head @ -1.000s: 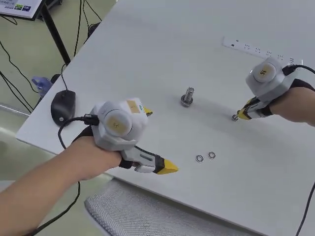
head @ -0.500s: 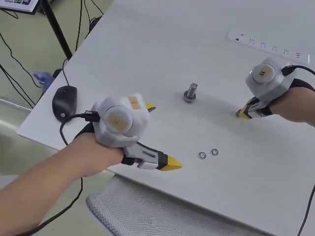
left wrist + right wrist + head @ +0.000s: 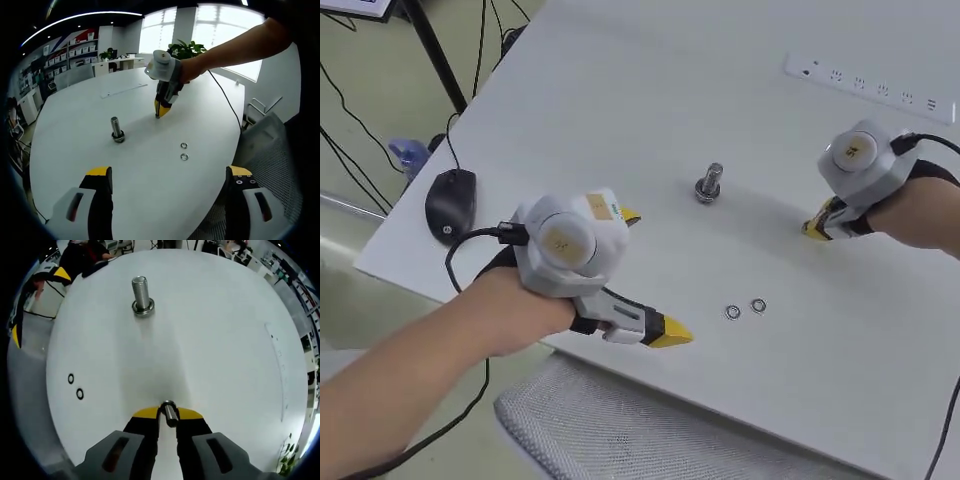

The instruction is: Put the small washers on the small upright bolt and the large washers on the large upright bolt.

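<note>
Altogether we count two bolts, two loose washers and two claws on the white desk (image 3: 620,100). The large bolt (image 3: 709,184) stands upright near the desk's middle. A stack of metal rings sits around its base, and we cannot make out how many there are. The small bolt (image 3: 169,412) stands upright well to its right; the right claw (image 3: 168,414) has its yellow tips pressed in on either side of it, pinching it. In the head view those tips cover the bolt, and the hand behind the claw is cut off at the picture's edge. The two loose washers (image 3: 733,313) lie flat, just beside each other and apart from both bolts, nearer the desk's front edge. They are too small for us to tell which size they are. The left claw (image 3: 652,276) hangs over the front of the desk with its jaws spread wide and nothing between them. Off to the side we count one mouse (image 3: 450,203), one power strip (image 3: 870,88) partly cut off, and one grey chair (image 3: 620,430) tucked under the edge.
</note>
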Available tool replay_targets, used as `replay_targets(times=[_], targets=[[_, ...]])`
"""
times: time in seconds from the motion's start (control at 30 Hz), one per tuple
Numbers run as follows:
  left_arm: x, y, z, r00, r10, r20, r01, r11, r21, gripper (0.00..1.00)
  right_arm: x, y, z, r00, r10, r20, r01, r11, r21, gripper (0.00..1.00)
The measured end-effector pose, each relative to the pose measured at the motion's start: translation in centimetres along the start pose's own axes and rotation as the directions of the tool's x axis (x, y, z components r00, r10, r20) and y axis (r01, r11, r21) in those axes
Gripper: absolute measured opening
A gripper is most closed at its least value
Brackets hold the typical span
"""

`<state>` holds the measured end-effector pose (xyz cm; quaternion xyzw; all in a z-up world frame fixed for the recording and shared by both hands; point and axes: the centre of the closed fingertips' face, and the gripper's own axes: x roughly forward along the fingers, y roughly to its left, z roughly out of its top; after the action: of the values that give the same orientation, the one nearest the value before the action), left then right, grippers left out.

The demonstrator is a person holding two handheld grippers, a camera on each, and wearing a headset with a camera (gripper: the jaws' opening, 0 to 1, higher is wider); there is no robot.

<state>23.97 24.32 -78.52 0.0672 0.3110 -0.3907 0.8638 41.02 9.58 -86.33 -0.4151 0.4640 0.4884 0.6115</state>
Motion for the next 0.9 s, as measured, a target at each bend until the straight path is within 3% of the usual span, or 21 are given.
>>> replay_targets(times=[0.47, 0.9], targets=[[0.2, -0.3, -0.1, 0.9999, -0.013, -0.004, 0.013, 1.0, -0.002, 0.93, 0.2, -0.4, 0.1, 0.9999, 0.009, 0.012, -0.01, 1.0, 0.026, 0.14], [0.0, -0.6, 0.1, 0.9998, -0.019, 0.003, 0.019, 1.0, 0.002, 0.95, -1.6, -0.1, 1.7, 0.9989, 0.005, 0.047, -0.005, 1.0, -0.007, 0.22]])
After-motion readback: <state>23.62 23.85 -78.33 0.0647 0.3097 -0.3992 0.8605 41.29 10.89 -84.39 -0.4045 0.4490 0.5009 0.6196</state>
